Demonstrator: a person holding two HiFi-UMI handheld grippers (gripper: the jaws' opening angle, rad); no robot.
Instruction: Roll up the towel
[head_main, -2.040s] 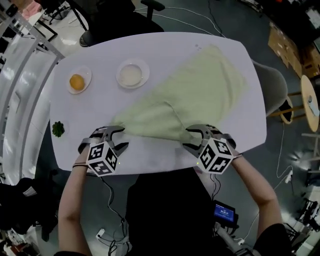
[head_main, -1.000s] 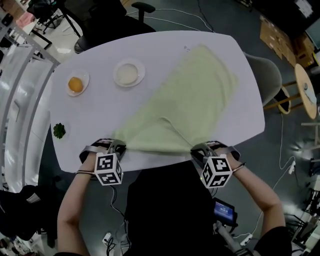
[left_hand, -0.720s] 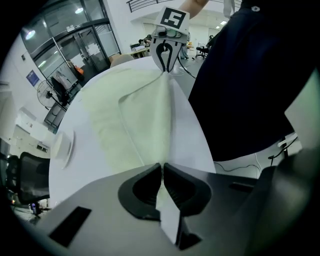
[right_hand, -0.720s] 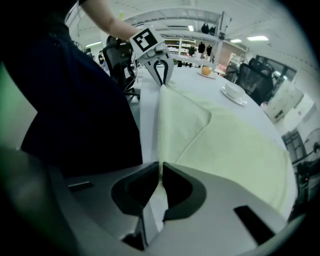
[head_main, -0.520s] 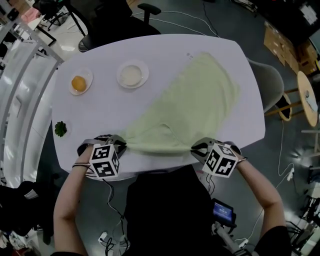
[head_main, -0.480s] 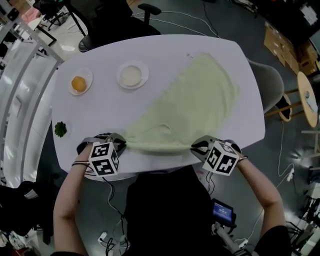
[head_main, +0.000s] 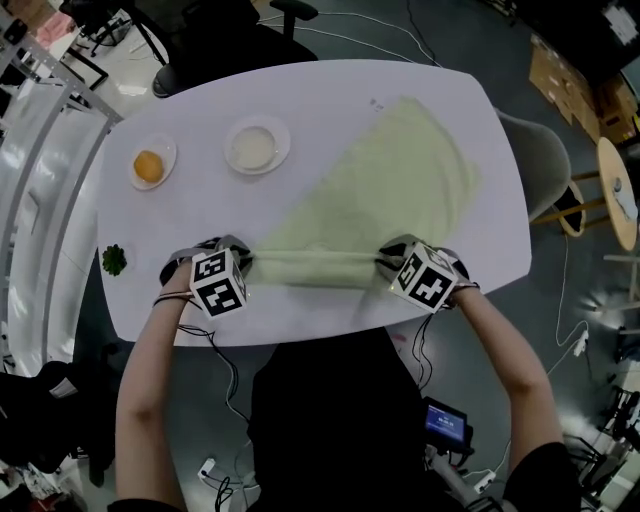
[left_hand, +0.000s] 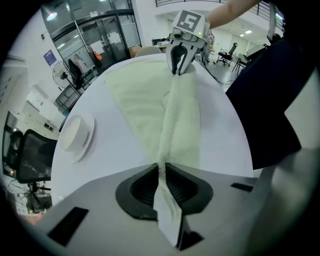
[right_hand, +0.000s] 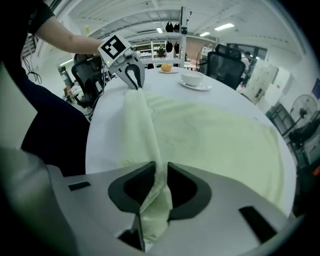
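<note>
The pale green towel (head_main: 390, 180) lies on the white table (head_main: 320, 95). It fans out far and to the right, and its near edge is turned over into a narrow band between the two claws. It looks soft, light and floppy, so I'd hold it at the band's ends. From above, the marker cubes hide the grip. The gripper views show the left gripper (left_hand: 161, 172) and the right gripper (right_hand: 159, 172) each pinching cloth, their jaws having just been opening slightly. Only the head view shows the towel's whole spread.

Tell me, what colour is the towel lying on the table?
The towel is pale green, plain with no pattern; the head view shows it best.
</note>
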